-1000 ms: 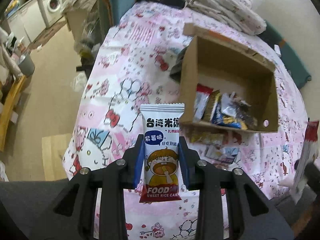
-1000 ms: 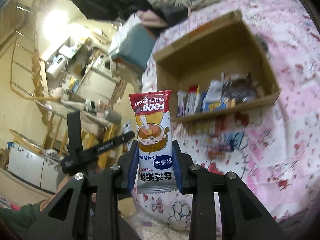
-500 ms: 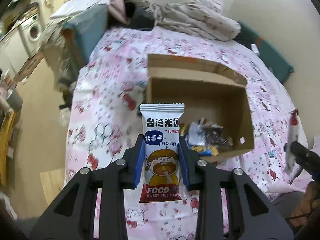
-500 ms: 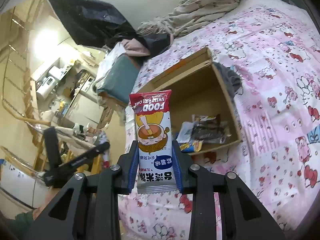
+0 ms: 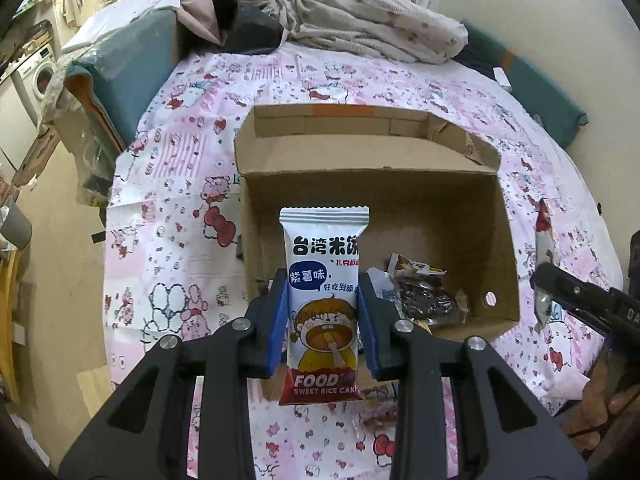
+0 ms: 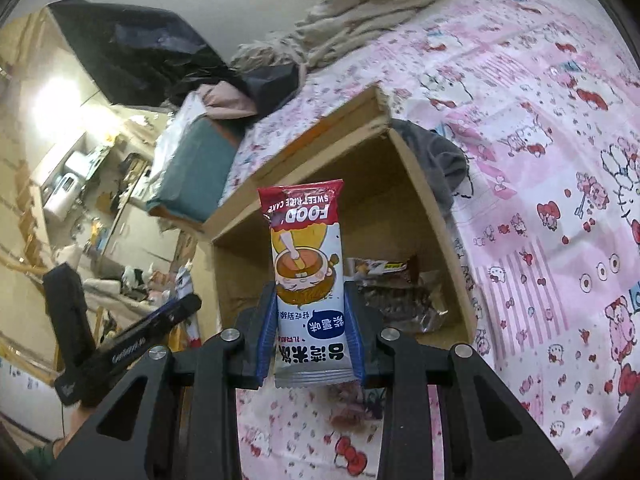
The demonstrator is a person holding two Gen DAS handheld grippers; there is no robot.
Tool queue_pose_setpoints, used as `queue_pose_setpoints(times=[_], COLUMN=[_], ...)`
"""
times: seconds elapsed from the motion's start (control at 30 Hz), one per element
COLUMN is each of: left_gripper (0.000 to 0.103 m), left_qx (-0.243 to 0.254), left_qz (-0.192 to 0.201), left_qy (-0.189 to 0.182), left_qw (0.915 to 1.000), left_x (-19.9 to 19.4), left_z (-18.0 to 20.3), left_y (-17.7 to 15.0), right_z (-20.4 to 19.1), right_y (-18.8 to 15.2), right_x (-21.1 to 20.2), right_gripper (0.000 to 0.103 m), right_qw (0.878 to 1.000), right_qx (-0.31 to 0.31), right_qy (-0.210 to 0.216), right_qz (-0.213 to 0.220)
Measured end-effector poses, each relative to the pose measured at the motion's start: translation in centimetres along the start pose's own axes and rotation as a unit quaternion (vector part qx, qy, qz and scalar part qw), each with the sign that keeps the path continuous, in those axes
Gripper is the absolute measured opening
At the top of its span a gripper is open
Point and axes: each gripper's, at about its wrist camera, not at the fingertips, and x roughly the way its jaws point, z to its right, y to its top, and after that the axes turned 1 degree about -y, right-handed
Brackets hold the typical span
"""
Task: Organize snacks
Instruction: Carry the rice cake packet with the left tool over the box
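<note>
A rice cake packet (image 5: 323, 304) is being clenched in each tongs, left tongs (image 5: 323, 322) and right tongs (image 6: 310, 334), now brought nearer the cardboard box (image 5: 400, 200) at twelve o'clock, ready for dropping in.

Cardboard box (image 5: 372, 184) sits mid-frame on the bed (image 5: 168, 216), a few snack packets (image 5: 424, 292) in its lower right corner. Crumpled blanket (image 5: 360, 20) behind it at the top, washing machine (image 5: 40, 76) far upper left.
</note>
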Motion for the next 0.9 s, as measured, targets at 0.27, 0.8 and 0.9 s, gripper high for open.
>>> queue_pose_setpoints(times=[0.27,0.8,0.9], left_gripper=[0.028,0.028,0.028], left_qx=[0.002,0.02,0.019], left_qz=[-0.017,0.004,0.004], left_qy=[0.009,0.005,0.005], left_qw=[0.9998,0.9998,0.9998], left_x=[3.5,4.5,4.6], left_z=[0.0,0.6,0.6], left_y=[-0.6,-1.2,-1.1], right_z=[0.9,1.7,1.7], right_y=[-0.4,-0.9,-0.9], right_x=[3.8,5.1,5.1], right_gripper=[0.033,0.035,0.035], right_qw=[0.999,0.997,0.997], right_qx=[-0.015,-0.011,-0.011], right_qy=[-0.038,-0.066,-0.065], right_qz=[-0.026,-0.041,-0.042])
